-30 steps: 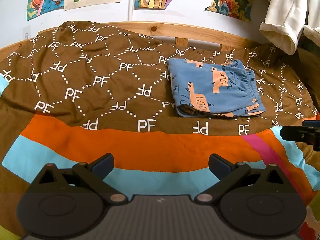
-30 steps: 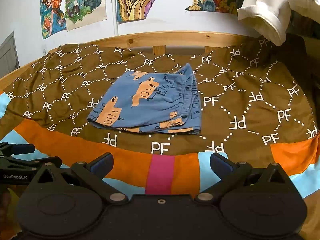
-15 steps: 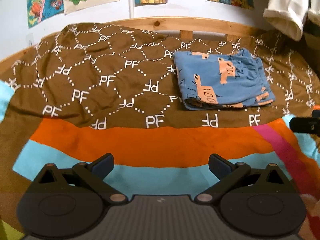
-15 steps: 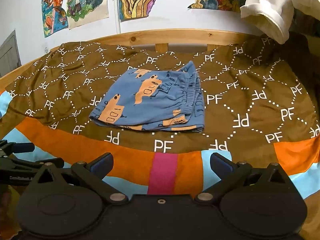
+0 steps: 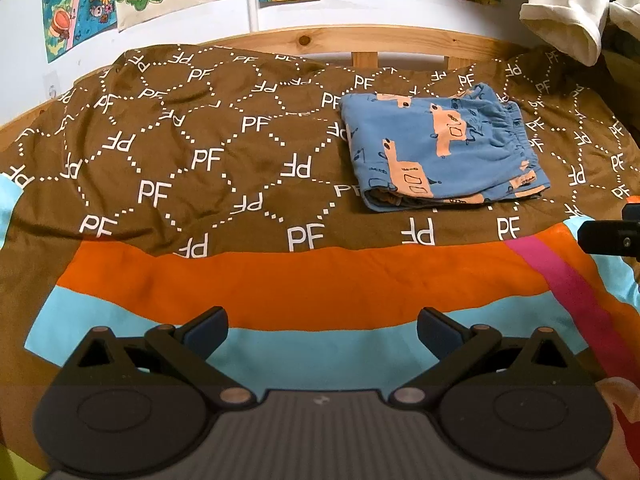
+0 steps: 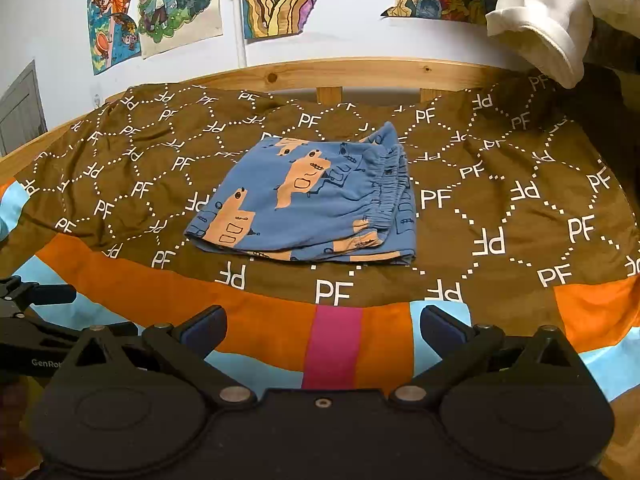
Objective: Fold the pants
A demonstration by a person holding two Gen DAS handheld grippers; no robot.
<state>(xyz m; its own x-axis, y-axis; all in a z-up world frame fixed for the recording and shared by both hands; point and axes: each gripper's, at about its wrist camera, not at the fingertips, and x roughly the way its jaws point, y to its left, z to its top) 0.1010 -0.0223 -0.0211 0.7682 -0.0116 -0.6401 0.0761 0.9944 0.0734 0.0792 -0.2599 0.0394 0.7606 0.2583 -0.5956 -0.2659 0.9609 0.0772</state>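
Note:
The blue pants (image 5: 440,152) with orange animal prints lie folded into a flat rectangle on the brown blanket (image 5: 200,152). They also show in the right wrist view (image 6: 312,204), waistband to the right. My left gripper (image 5: 322,326) is open and empty, low over the blanket's striped near edge, well short and left of the pants. My right gripper (image 6: 323,326) is open and empty, near the pink stripe, short of the pants. Each gripper shows at the edge of the other's view.
A wooden bed rail (image 6: 360,76) runs behind the blanket. Drawings (image 6: 160,4) hang on the white wall. A cream garment (image 6: 540,20) hangs at the upper right. Orange, cyan and pink stripes (image 5: 320,280) border the blanket's near side.
Both views have shifted slightly, and the pants sit a little lower and nearer in frame. The pants have not moved on the blanket. Both grippers stay open.

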